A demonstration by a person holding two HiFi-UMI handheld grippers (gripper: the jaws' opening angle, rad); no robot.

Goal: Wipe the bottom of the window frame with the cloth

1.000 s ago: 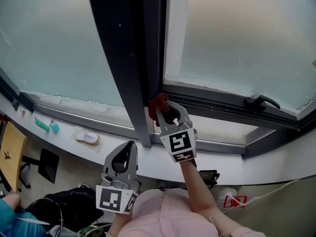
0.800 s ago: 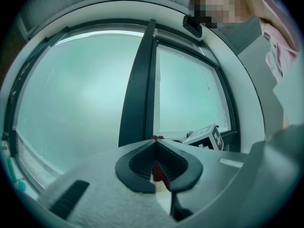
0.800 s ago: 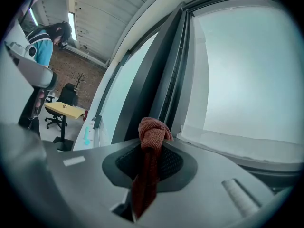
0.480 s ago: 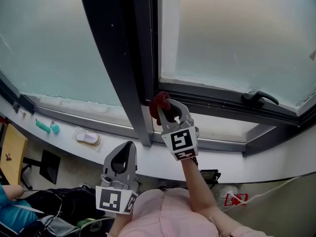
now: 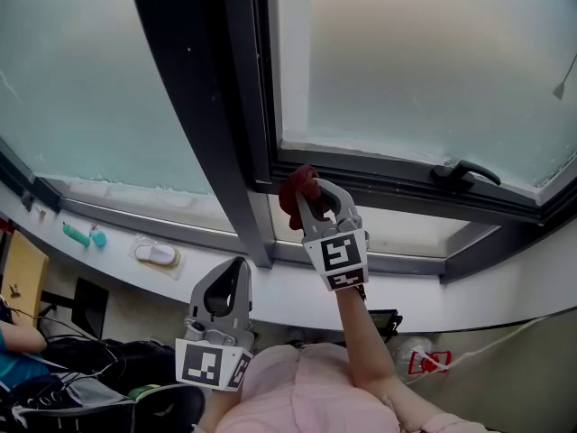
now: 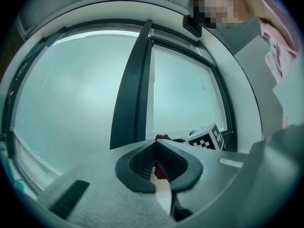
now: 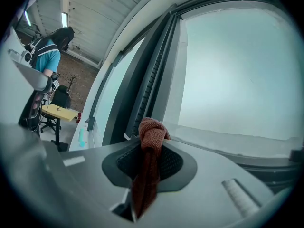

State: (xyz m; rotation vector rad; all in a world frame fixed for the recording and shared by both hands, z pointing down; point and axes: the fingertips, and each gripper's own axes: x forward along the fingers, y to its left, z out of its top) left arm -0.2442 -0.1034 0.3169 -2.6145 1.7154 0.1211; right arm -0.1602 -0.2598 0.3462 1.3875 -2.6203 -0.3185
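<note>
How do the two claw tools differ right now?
The right gripper clamps a red cloth; the left gripper is shut, empty. The right gripper is raised to the window frame; the left gripper sits lower, away from it. Both are grey with marker cubes.

Two frosted panes are seen in the head view, one at 10 o'clock and one at 1 o'clock, and pale, even daylight is let in through both. They are parted by a dark upright post of the window frame, on which a black handle is fixed at 3 o'clock. A white sill is run beneath. A yellow desk is glimpsed at 8 o'clock. In the right gripper view, strip lights are set in a white slatted ceiling at 11 o'clock.
</note>
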